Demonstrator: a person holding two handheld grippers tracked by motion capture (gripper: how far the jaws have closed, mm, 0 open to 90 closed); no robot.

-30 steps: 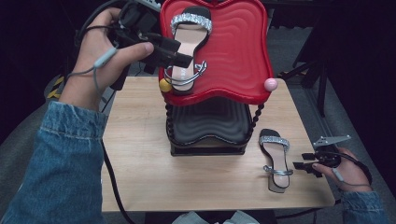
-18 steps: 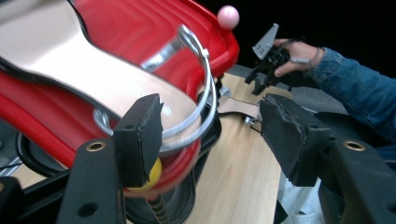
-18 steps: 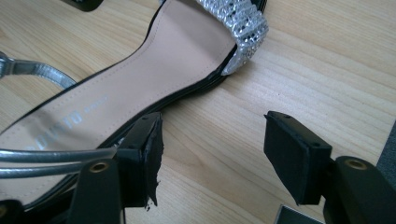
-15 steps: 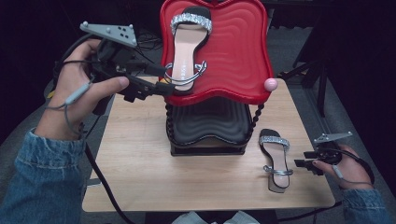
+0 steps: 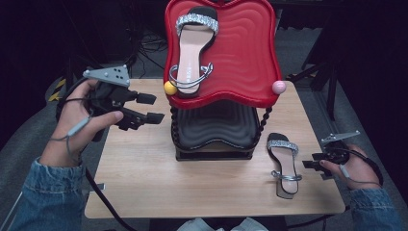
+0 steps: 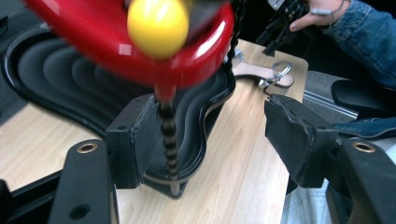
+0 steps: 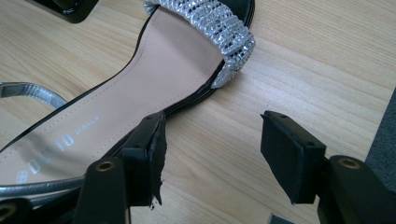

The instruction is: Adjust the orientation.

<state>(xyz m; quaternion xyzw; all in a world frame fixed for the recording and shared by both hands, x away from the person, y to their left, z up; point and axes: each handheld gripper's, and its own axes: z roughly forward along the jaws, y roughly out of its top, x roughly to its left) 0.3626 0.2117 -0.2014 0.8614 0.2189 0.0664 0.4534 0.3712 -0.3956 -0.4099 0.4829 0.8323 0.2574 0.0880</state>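
Landmark: two-tier shoe stand [image 5: 216, 130] at the middle of the desk [image 5: 144, 183]; every place below is given from it.
Upper tray: red wavy tray [image 5: 240, 53], tilted toward the camera, with a yellow ball [image 5: 170, 87] at its left front corner and a pink ball [image 5: 278, 87] at its right front corner.
Lower tray: black wavy tray [image 5: 216, 127] under the red one, nothing on it.
Sandal on stand: sandal with glitter strap [image 5: 192, 48] lies on the left half of the red tray, toe away from the person, its silver heel ring just beside the yellow ball.
Sandal on desk: second sandal [image 5: 284, 163] lies flat on the desk right of the stand's base, near it but apart, toe strap toward the stand's back.
Left tongs: left tongs [image 5: 151, 108] held in the left hand [image 5: 77, 125], left of the stand and level with its beaded post [image 6: 169, 140]; jaws wide, just been opening, nothing between them.
Right tongs: right tongs [image 5: 315, 167] in the right hand [image 5: 349, 166], right of the stand, just beside the desk sandal's outer edge; jaws wide, just been closing, no grip. In the right gripper view one pad sits close by the sole's edge [image 7: 140, 93]; whether it touches I cannot tell.
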